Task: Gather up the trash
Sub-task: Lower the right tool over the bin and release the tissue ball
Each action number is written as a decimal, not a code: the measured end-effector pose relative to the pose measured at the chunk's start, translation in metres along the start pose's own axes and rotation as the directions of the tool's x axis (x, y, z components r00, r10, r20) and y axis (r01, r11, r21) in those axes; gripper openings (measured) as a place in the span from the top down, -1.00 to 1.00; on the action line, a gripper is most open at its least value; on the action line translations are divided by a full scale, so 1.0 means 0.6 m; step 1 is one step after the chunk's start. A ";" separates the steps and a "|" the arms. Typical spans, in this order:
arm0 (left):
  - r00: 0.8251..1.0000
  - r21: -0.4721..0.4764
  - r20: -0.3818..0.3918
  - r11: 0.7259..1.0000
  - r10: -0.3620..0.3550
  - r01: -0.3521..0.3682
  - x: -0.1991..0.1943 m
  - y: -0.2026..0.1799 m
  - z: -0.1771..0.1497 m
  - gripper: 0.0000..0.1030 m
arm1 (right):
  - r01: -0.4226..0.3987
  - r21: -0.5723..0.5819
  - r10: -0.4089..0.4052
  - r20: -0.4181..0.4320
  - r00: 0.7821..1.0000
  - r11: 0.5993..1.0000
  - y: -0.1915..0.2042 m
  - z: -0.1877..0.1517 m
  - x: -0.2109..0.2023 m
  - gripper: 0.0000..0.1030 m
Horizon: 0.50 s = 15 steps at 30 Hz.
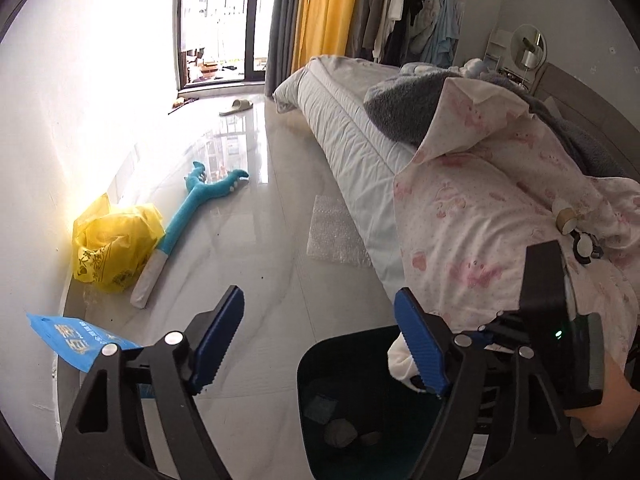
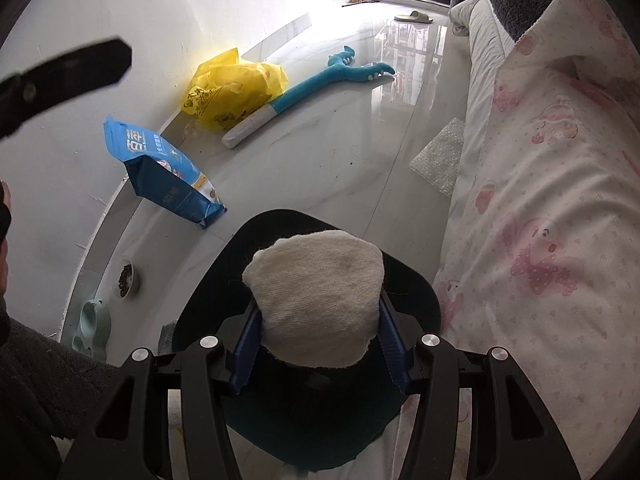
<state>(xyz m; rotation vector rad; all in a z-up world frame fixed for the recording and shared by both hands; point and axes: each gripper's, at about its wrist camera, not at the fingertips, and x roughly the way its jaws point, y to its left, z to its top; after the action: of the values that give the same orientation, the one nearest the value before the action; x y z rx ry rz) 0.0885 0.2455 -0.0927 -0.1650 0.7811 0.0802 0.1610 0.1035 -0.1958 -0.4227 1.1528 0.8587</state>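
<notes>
The right hand-held gripper (image 2: 318, 344) is squeezed tight on a soft white cloth (image 2: 316, 300). Its two blue pads press in on the cloth from both sides. The cloth hangs right over the open top of a dark bin (image 2: 416, 292) that stands on the floor (image 2: 340, 152) just beside the bed (image 2: 540, 200). So the trash is up in the air, over the bin, not in it yet.

The left hand-held gripper (image 1: 320, 344) has its jaws apart and nothing is in them. It sits over the near side of the bin, and a few small bits of trash lie at the bottom (image 1: 340, 432).

The step now looks like dropping the cloth in. To do it well, keep the cloth over the middle of the bin mouth, not over the rim. Bring it low before letting go, so it does not flop onto the edge or catch on the pink bed cover (image 2: 560, 280) next to it. Open the jaws wide, since soft cloth can cling to the bumpy pads. Keep the empty gripper out of the way.

More things wait on the floor by the wall: a yellow plastic bag (image 2: 232, 88), a blue packet (image 2: 168, 176) and a sheet of bubble wrap (image 2: 440, 156). A blue plush toy (image 2: 320, 84) lies there too; it may not be trash.
</notes>
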 end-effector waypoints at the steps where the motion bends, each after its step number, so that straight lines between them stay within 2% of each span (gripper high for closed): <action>1: 1.000 0.003 0.011 1.000 -0.002 0.002 -0.004 -0.002 0.001 -0.48 | 0.000 0.002 0.000 -0.007 1.000 1.000 0.004 -0.001 0.009 -0.07; 9: 0.996 0.041 0.087 0.999 -0.018 0.014 -0.032 -0.026 0.022 -0.44 | -0.023 -0.021 0.022 -0.056 0.998 1.000 0.013 -0.013 0.034 -0.11; 15: 0.990 0.052 0.132 0.998 -0.046 0.039 -0.051 -0.046 0.035 -0.44 | -0.037 -0.023 0.035 -0.073 0.997 0.999 0.014 -0.022 0.033 -0.30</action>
<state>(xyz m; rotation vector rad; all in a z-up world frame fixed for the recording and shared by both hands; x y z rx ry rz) 0.0852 0.2220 -0.0533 -0.1278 0.6453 0.0308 0.1494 0.1067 -0.2178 -0.4570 1.2207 0.8954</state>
